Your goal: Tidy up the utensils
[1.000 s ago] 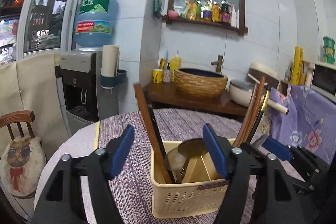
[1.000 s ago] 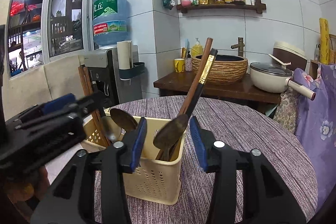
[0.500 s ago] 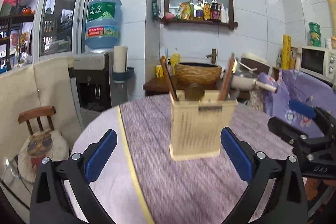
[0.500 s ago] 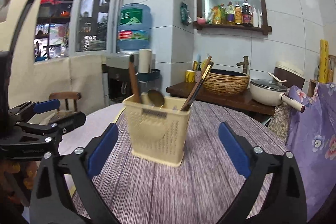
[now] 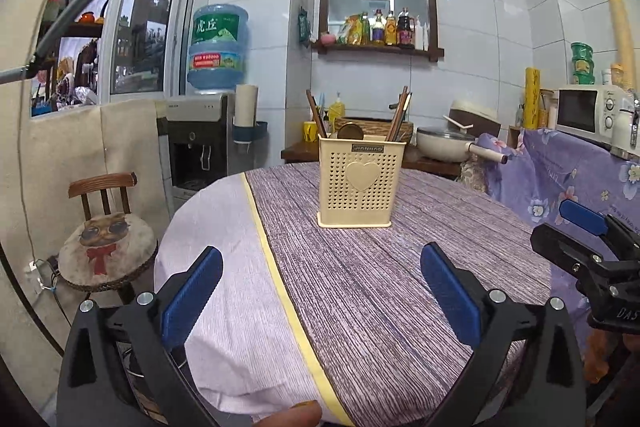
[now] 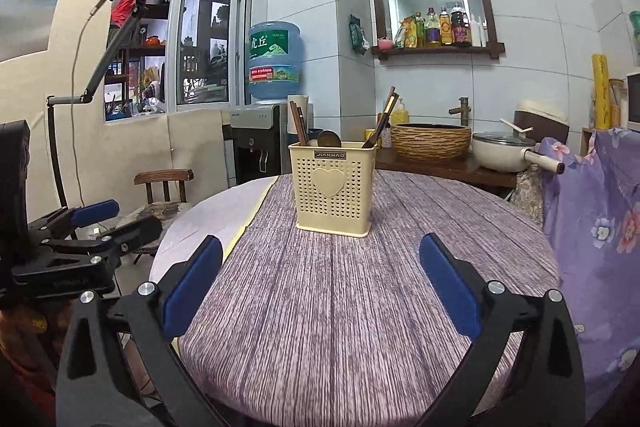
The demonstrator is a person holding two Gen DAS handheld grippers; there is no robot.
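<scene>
A cream perforated utensil basket (image 5: 361, 183) (image 6: 333, 188) with a heart on its front stands upright on the round table (image 5: 360, 291) (image 6: 340, 307). Chopsticks (image 5: 398, 113) (image 6: 381, 123) lean out at its right, dark sticks (image 5: 314, 114) (image 6: 298, 123) at its left, and a spoon bowl (image 5: 350, 131) (image 6: 329, 138) shows between them. My left gripper (image 5: 322, 291) hangs open over the near table edge, well short of the basket, nothing between its blue pads. My right gripper (image 6: 320, 281) is open too and equally far back. Each gripper shows at the other view's edge.
A purple striped cloth covers the table, with a yellow band (image 5: 280, 283). A wooden chair (image 5: 106, 231) stands at the left, a water dispenser (image 5: 200, 143) behind it. A counter with a woven bowl (image 6: 430, 141) and a pot (image 6: 502, 151) lies beyond. Flowered cloth (image 6: 592, 219) hangs at the right.
Both grippers opened wide and drew back from the basket toward the near table edge. The basket with its utensils stays put and now looks small and distant.
</scene>
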